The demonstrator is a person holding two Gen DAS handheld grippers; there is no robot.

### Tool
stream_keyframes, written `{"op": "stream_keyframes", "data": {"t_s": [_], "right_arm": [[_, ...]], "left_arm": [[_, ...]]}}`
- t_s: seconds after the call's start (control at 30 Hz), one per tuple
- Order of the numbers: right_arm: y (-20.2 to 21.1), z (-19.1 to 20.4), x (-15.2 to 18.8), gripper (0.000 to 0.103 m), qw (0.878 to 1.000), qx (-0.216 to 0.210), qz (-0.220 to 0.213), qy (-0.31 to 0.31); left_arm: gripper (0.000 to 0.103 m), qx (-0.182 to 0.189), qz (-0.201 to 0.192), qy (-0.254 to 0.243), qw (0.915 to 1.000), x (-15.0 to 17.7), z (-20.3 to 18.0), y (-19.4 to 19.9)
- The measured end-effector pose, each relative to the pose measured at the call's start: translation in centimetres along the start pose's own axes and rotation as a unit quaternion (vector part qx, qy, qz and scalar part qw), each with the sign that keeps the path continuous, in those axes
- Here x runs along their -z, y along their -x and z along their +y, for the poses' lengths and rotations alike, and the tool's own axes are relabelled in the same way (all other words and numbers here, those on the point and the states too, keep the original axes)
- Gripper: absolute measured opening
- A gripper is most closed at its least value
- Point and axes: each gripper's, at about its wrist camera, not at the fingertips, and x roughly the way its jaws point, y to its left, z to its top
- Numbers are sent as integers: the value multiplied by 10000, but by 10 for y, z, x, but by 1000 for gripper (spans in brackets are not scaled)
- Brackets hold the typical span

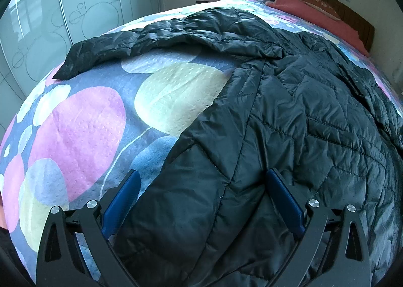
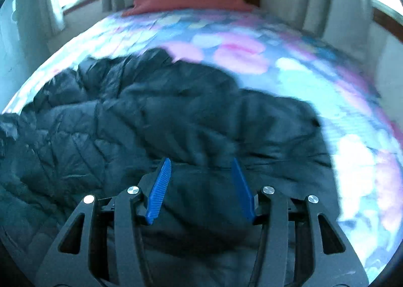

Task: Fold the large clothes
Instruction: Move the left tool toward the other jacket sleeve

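Both jaws gape over black jacket (image 1: pixel 289 115).

Ahead of my left gripper (image 1: pixel 202 183) lies a black quilted jacket (image 1: pixel 289 120). My gripper pads (image 1: pixel 121 201) are blue. The bedspread (image 1: pixel 83 120) shows pink, cream and blue ovals.

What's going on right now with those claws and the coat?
Left gripper jaws open over black jacket. Right gripper open, holding nothing. One sleeve still spread on bedspread.

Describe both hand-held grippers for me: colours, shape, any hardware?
The left hand-held gripper and right hand-held gripper match: black angular linkage arms with triangular cutouts, round silver pivot bolts, and two flat blue fingers; the right one's look ribbed. No cables, markings or sleeves show.
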Motion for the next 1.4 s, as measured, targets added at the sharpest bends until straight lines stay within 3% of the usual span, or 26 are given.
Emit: {"op": "stream_keyframes", "data": {"t_s": [0.2,0.37,0.7,0.87,0.97,1.07,1.4], "right_arm": [[-7,-43,16,56,9987,378,134,-326],[-24,-39,29,59,9985,526,120,-114],[-25,-39,34,61,9989,429,33,-176],[-24,-39,34,67,9993,329,29,-172],[-24,-39,33,69,9994,313,24,-153],[-24,-37,33,70,9994,316,26,-137],[-24,-34,33,72,9994,332,26,-122]], "left_arm": [[99,-3,3,-3,10000,-1,0,0],[99,0,20,-2,10000,-1,0,0],[99,20,132,-62,9999,-3,0,-3],[99,320,306,-166,9989,-9,8,4],[99,323,61,-107,9994,-14,20,17],[99,290,-208,72,9993,-27,41,24],[98,434,-186,1140,9924,-65,116,-12]]}}
